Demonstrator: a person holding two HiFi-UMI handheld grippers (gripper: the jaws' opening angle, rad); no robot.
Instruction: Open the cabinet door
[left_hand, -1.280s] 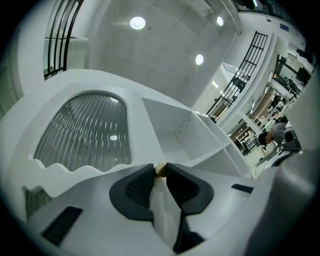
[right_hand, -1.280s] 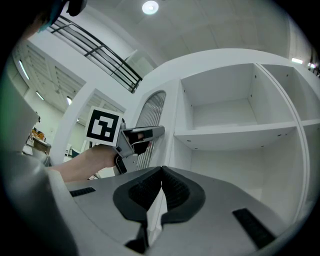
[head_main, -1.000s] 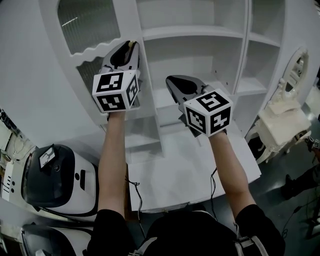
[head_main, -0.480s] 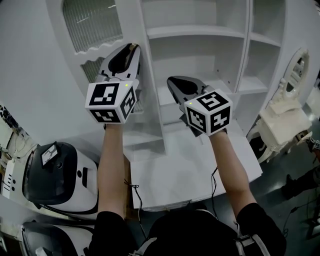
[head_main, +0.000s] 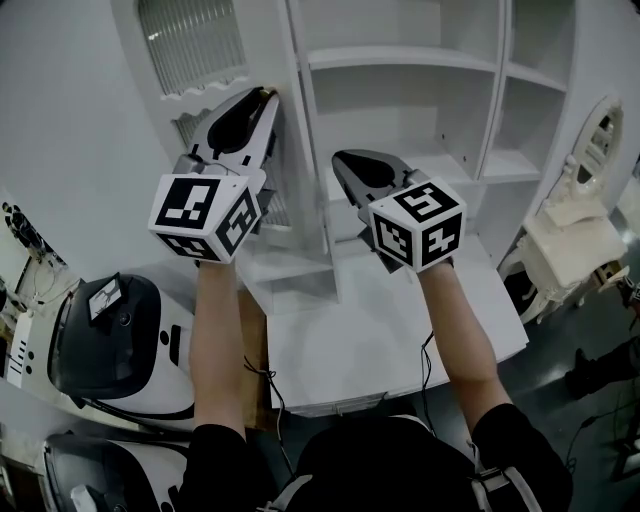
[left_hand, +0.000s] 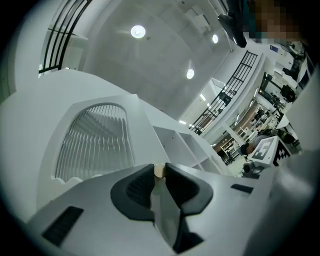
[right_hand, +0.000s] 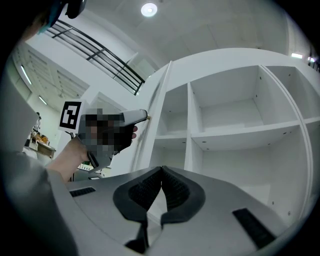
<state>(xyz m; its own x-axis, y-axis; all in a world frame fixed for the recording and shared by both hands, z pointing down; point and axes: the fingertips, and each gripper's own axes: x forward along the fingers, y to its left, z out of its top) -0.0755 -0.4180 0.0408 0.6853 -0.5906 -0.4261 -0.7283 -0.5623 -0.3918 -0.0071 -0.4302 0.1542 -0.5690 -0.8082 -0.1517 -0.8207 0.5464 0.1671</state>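
Note:
The white cabinet door (head_main: 190, 45), with a ribbed glass panel (left_hand: 92, 145), stands partly swung out at the left of the open shelves (head_main: 400, 60). My left gripper (head_main: 265, 92) is at the door's free edge, its jaws shut on the small beige knob (left_hand: 159, 171); they have just been closing a little with the knob between them. In the right gripper view the left gripper (right_hand: 135, 116) shows at the door edge. My right gripper (head_main: 345, 160) hovers before the lower shelves (right_hand: 240, 130), shut with nothing in it (right_hand: 161, 170).
A white cabinet base or table top (head_main: 380, 330) lies under my arms. A white and black machine (head_main: 110, 350) stands at the lower left. An ornate white chair (head_main: 570, 235) is at the right, beside the cabinet's end.
The door has swung further out to the left, and my left gripper has moved left with it, still on the knob. The right gripper has hardly shifted.

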